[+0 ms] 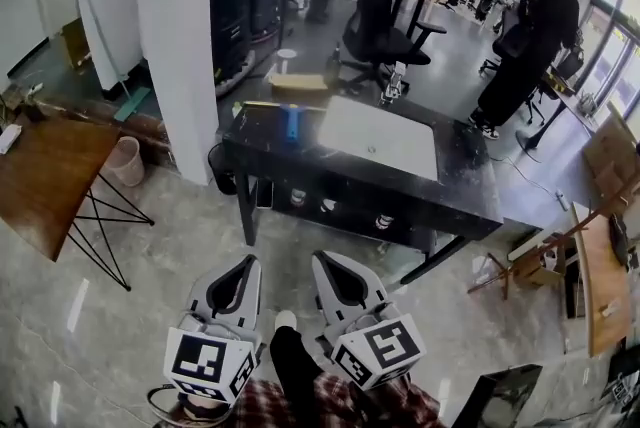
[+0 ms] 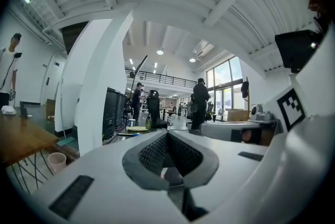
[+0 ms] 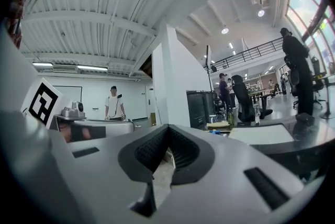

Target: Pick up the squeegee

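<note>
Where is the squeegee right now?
In the head view, the squeegee lies near the left end of the dark table, just left of the white board.

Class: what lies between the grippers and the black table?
Only bare floor separates left gripper, right gripper and table; head view shows it.

Indoor, bright, even. Daylight from big windows (image 1: 615, 46) at right, plus ceiling lamps (image 2: 159, 52). Window glass blown out in right gripper view. Glossy floor (image 1: 180, 246) shows pale glare streaks; shadows soft. Dark table (image 1: 460, 191) slightly motion-blurred at left end. Head view: strong fisheye, bent edges. Gripper views: round black vignette. Left gripper (image 2: 167, 135) and right gripper (image 3: 166, 130) shells near lens, soft; background sharper.
</note>
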A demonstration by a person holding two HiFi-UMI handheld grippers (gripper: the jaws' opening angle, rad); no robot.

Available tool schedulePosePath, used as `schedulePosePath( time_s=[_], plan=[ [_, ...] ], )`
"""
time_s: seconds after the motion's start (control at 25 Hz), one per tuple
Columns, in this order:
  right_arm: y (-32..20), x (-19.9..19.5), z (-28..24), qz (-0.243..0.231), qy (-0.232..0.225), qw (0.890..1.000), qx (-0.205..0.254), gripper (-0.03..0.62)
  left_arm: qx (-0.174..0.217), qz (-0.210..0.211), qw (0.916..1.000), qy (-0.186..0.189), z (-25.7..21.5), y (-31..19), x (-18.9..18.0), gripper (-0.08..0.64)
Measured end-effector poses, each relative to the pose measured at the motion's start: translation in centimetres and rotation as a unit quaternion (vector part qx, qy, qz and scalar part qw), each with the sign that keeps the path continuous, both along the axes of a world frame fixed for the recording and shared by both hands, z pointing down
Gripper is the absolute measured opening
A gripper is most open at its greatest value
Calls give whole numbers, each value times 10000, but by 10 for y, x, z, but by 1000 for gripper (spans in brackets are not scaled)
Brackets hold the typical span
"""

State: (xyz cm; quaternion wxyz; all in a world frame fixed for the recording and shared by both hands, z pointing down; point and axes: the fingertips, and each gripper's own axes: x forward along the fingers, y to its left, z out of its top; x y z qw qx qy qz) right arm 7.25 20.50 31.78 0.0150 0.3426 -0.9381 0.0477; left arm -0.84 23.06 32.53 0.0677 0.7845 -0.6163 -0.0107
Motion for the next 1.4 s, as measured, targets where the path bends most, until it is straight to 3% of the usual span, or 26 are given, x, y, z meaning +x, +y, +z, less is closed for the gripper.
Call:
schedulePosePath(
  time_s=[0.36,0.84,1.04,1.24,1.4],
  plan=[
    [-158,-27,-24,-113,-124,9998,139,11,80,-116,9998,-160,-20,-158,-27,9],
    [-285,-54,-9,58,-14,10000,34,11,32,15,10000,-61,-9,-288,-57,9],
    [-349,-81,-9,382,38,9992,69,11,52,368,9993,-19,-7,-358,-84,9],
    [-444,-128,-15,1119,8,9937,66,11,24,999,9950,-86,-13,-461,-140,9],
    [-483,-145,-15,1607,-64,9870,17,11,3,1348,9908,-120,-13,-506,-169,9]
  ],
)
